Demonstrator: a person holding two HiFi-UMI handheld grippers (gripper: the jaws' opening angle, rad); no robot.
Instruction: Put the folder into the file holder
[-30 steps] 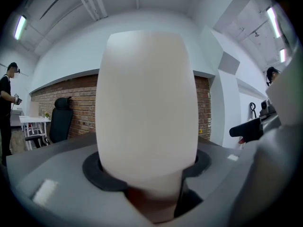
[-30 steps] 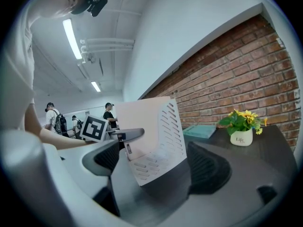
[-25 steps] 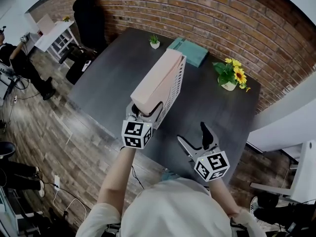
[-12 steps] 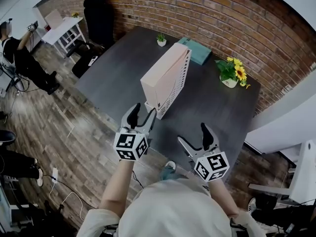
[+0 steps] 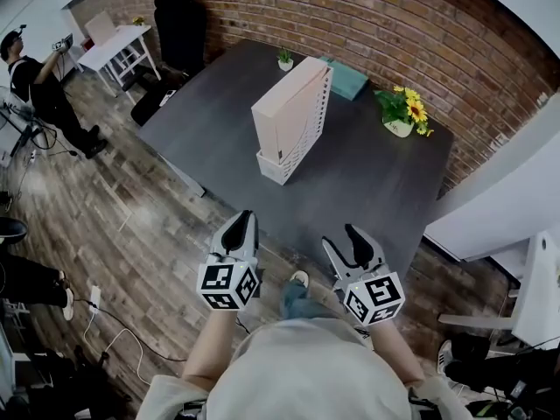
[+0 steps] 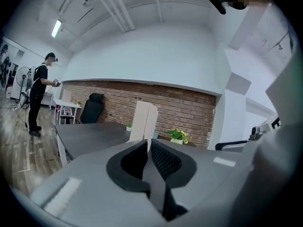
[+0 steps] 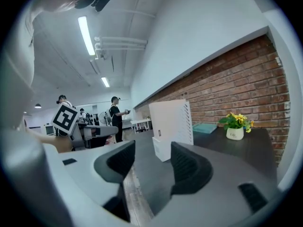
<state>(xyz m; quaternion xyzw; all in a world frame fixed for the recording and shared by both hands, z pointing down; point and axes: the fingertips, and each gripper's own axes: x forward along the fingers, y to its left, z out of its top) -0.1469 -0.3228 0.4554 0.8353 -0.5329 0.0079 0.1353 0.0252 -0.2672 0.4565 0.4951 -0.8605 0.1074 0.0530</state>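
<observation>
A pale pink folder [image 5: 282, 110] stands upright inside the white slatted file holder [image 5: 302, 147] on the dark table [image 5: 376, 178]. Both grippers hang off the table's near edge, over the wooden floor and well apart from the holder. My left gripper [image 5: 244, 221] is shut; its jaws have just been closing with nothing between them. My right gripper [image 5: 343, 239] is open with a narrowed gap; its jaws have also just been closing, empty. The left gripper view shows the folder [image 6: 142, 122] far ahead, beyond the shut gripper [image 6: 148, 143]. The right gripper view shows the holder [image 7: 173, 124] beyond the gripper [image 7: 152, 157].
A teal book [image 5: 350, 80], a pot of sunflowers [image 5: 402, 116] and a small green plant [image 5: 285, 59] sit along the table's far side by the brick wall. A black chair [image 5: 179, 20], a white desk [image 5: 118, 46] and a standing person [image 5: 39, 90] are at the left.
Both grippers have drawn back from the table towards me; the left left the holder's near end. The left jaws went from wide to shut, the right jaws narrowed.
</observation>
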